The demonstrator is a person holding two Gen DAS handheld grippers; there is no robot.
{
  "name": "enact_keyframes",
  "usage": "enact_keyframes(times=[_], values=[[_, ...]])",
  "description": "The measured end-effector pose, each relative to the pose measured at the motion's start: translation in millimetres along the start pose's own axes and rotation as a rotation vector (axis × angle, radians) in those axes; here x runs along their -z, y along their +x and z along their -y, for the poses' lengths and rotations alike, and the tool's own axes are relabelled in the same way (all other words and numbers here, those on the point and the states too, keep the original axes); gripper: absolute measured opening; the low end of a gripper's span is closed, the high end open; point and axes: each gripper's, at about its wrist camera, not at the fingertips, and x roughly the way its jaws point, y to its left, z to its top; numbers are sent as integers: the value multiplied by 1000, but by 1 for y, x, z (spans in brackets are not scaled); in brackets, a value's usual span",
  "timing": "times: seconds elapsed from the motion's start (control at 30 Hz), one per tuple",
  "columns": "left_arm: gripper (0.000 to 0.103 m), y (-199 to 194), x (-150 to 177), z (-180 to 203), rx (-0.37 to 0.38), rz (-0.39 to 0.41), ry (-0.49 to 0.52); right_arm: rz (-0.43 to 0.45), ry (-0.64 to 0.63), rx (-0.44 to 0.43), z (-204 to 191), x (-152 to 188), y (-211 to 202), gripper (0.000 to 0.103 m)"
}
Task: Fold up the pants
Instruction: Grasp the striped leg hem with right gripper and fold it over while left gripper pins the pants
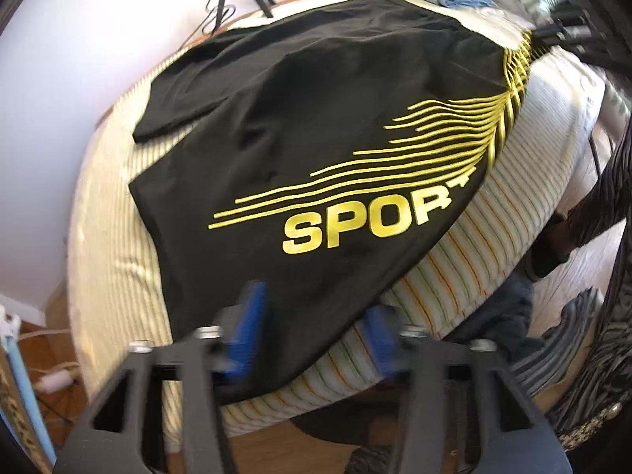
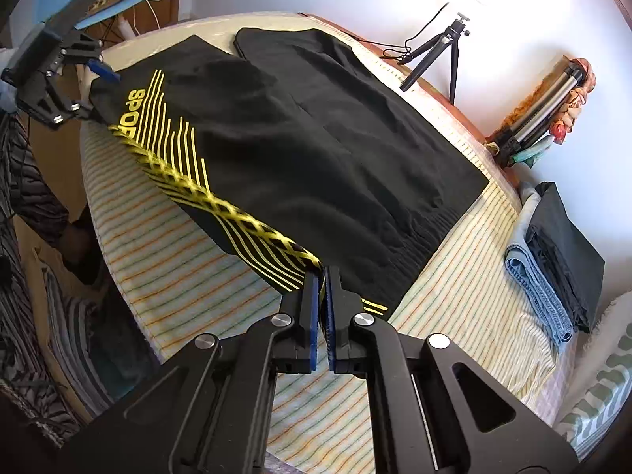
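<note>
Black pants (image 1: 300, 118) with yellow stripes and a "SPORT" print lie flat across a striped bed sheet (image 1: 509, 185). At the near leg's hem my left gripper (image 1: 314, 333) has its blue pads apart, one over the black cloth and one over the sheet. The right wrist view shows that same left gripper (image 2: 94, 91) straddling the hem corner of the pants (image 2: 335, 150). My right gripper (image 2: 322, 276) is shut on the striped side edge near the waistband, which it holds slightly raised. It appears dark and blurred as the right gripper (image 1: 553, 35) at the far end.
Folded jeans and a dark garment (image 2: 553, 268) are stacked on the bed's right side. A small tripod (image 2: 446, 51) and a folded one (image 2: 541, 98) stand by the wall. A person's patterned sleeve (image 1: 608, 181) is beside the bed. Cables and a plug (image 1: 55, 379) lie on the floor.
</note>
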Motion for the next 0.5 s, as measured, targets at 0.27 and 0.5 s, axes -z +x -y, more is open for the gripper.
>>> enact_keyframes(times=[0.27, 0.5], values=[[2, -16, -27, -14, -10, 126, -39, 49, 66, 27, 10, 0, -11, 3], [1, -37, -69, -44, -36, 256, -93, 111, 109, 72, 33, -21, -20, 2]])
